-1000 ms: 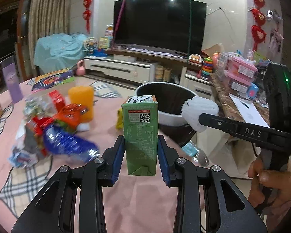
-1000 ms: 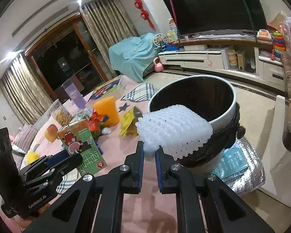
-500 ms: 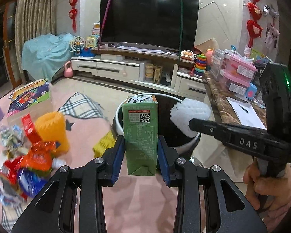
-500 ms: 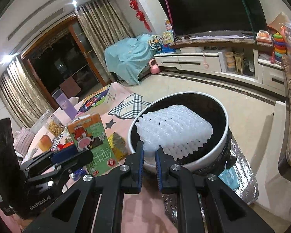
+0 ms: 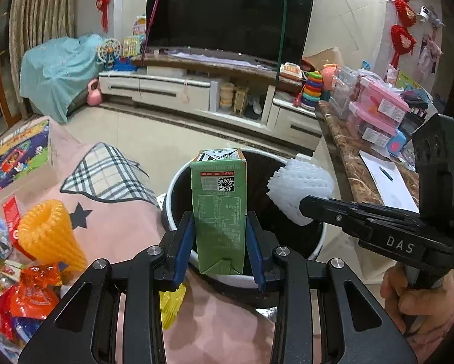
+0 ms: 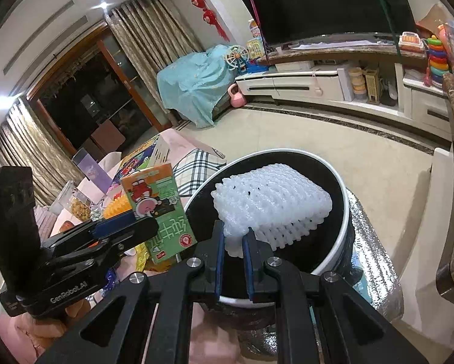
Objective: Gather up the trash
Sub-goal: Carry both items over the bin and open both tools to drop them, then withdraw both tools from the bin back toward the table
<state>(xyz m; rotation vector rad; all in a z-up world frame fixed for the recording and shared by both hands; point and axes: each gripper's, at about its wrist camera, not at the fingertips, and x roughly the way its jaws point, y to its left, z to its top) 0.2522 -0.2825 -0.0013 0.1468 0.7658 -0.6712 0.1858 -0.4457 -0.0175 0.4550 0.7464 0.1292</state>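
Nearest, the left gripper (image 5: 219, 242) has its fingers clamped on a green carton (image 5: 219, 209), upright above the near rim of the bin (image 5: 178, 182). Right of it, the right gripper (image 6: 233, 250) pinches white foam netting (image 6: 272, 206) over the bin's mouth. This looks like the drop step; next, both grips should open.

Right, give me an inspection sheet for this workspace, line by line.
Surface: pink tablecloth with plaid patches.
Job's things: green carton upright and white foam net, both held over the trash bin.
Clutter: orange foam net, snack wrappers, yellow wrapper, puzzle box.
Grippers: left gripper shut on the carton; right gripper shut on the white foam net.
Cables: nothing seen.
Surroundings: television, cabinet, marble counter with pink boxes.
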